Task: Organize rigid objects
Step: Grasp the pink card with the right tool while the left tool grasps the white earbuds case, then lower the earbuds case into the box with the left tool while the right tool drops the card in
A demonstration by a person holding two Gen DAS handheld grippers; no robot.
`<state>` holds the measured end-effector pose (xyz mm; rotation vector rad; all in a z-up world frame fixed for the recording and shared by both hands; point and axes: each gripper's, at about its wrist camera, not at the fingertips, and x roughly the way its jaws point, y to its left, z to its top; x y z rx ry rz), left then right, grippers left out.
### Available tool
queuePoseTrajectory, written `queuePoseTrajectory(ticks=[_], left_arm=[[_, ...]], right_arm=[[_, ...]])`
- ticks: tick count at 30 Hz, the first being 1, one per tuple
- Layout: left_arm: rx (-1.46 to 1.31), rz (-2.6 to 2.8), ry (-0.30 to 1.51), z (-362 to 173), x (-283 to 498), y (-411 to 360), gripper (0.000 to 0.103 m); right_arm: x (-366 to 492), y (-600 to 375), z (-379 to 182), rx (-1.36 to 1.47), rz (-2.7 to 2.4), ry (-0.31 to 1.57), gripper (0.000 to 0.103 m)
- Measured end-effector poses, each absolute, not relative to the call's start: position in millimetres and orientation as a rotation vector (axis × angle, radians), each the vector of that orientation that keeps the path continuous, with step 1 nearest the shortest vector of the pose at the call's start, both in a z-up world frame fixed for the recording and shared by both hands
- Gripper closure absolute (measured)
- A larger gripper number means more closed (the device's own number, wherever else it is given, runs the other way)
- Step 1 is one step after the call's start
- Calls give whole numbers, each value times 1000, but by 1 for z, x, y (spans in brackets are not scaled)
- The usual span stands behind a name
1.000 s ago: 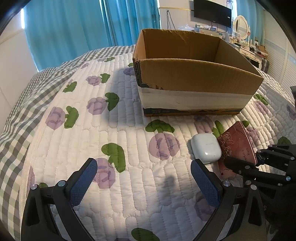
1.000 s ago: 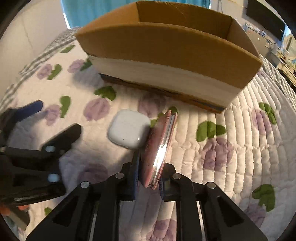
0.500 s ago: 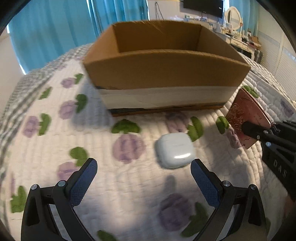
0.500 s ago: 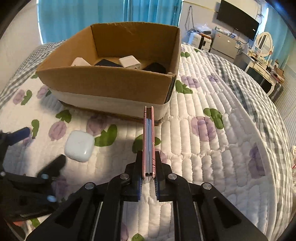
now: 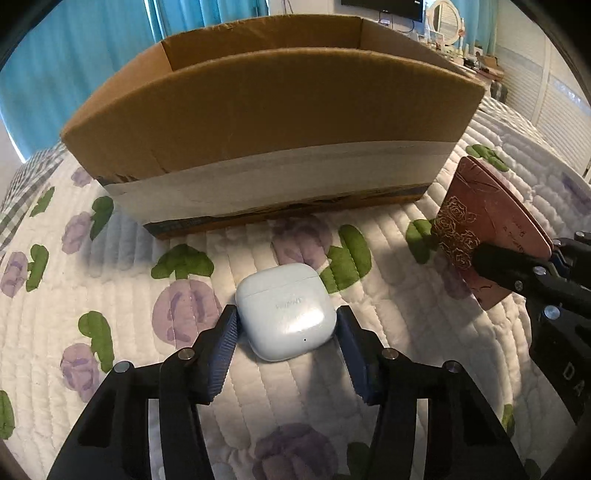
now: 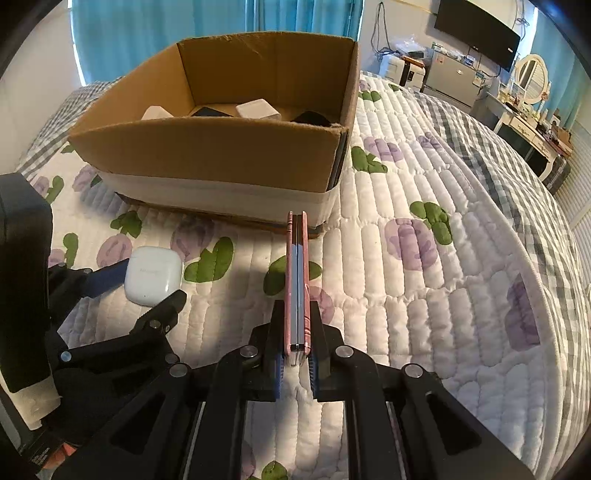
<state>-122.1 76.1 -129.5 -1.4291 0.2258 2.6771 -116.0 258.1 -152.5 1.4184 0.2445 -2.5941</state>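
Observation:
A white earbud case [image 5: 286,310] lies on the quilt in front of the cardboard box [image 5: 273,122]. My left gripper [image 5: 286,332] has closed around it, blue pads touching both sides. It also shows in the right wrist view [image 6: 153,275], with the left gripper [image 6: 136,291] around it. My right gripper [image 6: 296,325] is shut on a thin reddish-brown folded mirror [image 6: 296,273], held on edge above the quilt, right of the case; it shows in the left wrist view [image 5: 480,229]. The box [image 6: 221,151] holds several small items.
The floral quilted bed [image 6: 424,258] has a grey checked border [image 6: 554,206] falling away on the right. Blue curtains [image 5: 74,48] hang behind the box. A dresser with a TV [image 6: 476,33] and round mirror stands at the far right.
My left gripper moved forward to the earbud case and closed from wide open onto its sides. My right gripper lifted the folded mirror off the quilt and away from the case.

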Motion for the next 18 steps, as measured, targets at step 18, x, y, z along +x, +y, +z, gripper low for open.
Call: queuePoseTrajectory(ticks=[18], left_arm=[[-1234, 2768, 199, -33, -72, 38, 48]], right_arm=[[-76, 241, -80, 1213, -2625, 314, 94]])
